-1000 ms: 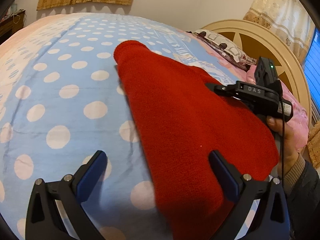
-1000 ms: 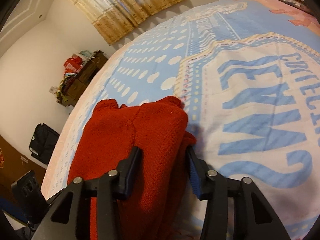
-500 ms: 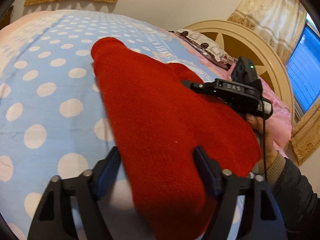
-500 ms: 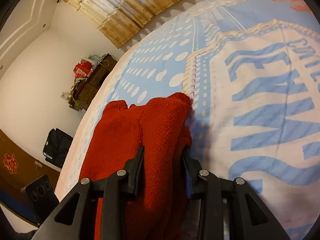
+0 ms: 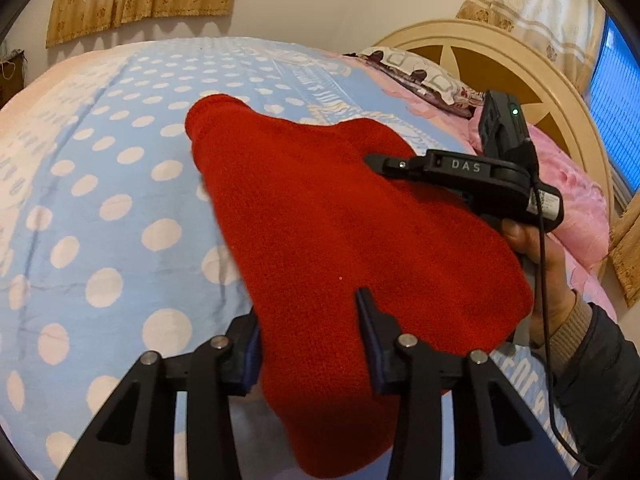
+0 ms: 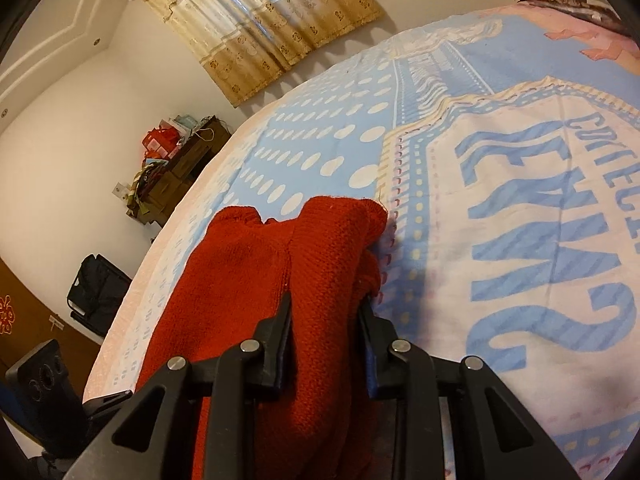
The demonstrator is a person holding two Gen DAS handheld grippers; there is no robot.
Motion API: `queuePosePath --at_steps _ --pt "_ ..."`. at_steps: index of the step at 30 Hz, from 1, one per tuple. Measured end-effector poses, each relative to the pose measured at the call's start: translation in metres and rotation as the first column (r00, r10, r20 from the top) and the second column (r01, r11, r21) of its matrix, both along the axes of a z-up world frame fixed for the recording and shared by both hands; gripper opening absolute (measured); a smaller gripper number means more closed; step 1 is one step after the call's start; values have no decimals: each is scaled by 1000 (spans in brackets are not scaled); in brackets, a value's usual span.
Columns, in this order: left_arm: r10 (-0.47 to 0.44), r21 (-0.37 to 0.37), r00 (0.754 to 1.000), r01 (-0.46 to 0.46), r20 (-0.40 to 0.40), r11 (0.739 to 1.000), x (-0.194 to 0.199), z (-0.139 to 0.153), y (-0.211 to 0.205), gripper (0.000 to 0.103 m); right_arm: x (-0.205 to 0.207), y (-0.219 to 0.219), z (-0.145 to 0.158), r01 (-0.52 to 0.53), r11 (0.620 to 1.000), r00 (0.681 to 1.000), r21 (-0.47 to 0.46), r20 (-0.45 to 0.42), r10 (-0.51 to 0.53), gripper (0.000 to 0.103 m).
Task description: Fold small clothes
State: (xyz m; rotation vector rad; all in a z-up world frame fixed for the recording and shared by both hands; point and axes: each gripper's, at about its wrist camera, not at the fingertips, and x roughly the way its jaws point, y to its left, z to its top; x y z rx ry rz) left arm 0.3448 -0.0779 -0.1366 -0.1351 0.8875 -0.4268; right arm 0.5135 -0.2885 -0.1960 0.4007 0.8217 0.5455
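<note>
A red knitted garment [image 5: 340, 216] lies folded on the blue polka-dot bedsheet [image 5: 100, 200]. My left gripper [image 5: 308, 336] is shut on its near end, with the cloth bunched between the fingers. My right gripper [image 6: 326, 320] is shut on a thick fold at the garment's [image 6: 256, 280] other side. The right gripper's black body [image 5: 472, 176], held in a hand, shows in the left wrist view at the garment's right edge. The left gripper's body [image 6: 44, 392] shows at the lower left of the right wrist view.
A cream headboard [image 5: 500, 52], a patterned pillow [image 5: 420, 76] and a pink quilt [image 5: 572, 200] lie at the bed's right. A cluttered dark cabinet [image 6: 172, 160] and a black bag [image 6: 96, 292] stand by the wall beyond the bed's far edge.
Both grippers have closed on the red garment. The left one moved in over the garment's end, and its jaws went from wide open to clamped on the cloth.
</note>
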Motion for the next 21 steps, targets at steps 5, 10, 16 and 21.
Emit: queuePosePath --at_steps 5,10,16,21 --pt "4 20 1000 -4 -1 1000 -6 2 4 42 -10 6 3 3 1000 1000 -7 3 -3 29" --pt "7 48 1000 -7 8 999 -12 6 6 41 -20 12 5 1 1000 1000 -19 6 -1 29" --pt "2 74 1000 -4 27 997 -26 10 11 40 -36 21 10 -11 1000 1000 -14 16 11 28" --pt "8 66 999 -10 33 998 -37 12 22 40 -50 33 13 -17 1000 999 -20 29 17 28"
